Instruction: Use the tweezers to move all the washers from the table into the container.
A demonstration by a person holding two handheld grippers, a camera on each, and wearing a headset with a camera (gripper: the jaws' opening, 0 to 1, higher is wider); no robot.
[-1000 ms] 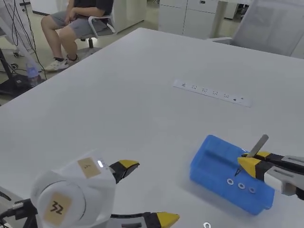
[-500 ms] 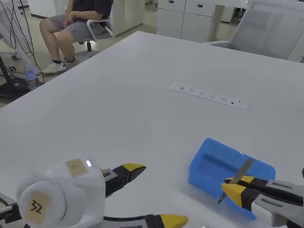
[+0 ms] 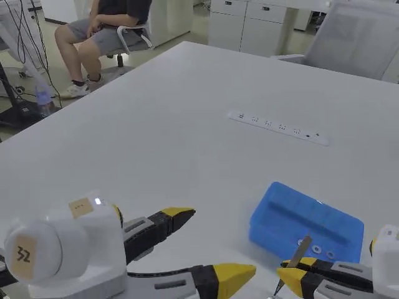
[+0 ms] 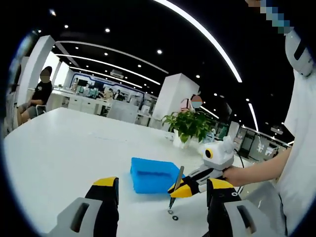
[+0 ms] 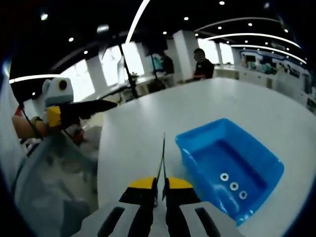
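Head view: right tongs [image 3: 288, 275] edge-cropped.

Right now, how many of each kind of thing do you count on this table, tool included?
washers in the blue container: 3
loose washer I can make out on the table: 1
blue container: 1
tweezers: 1
power strip: 1
Total: 7
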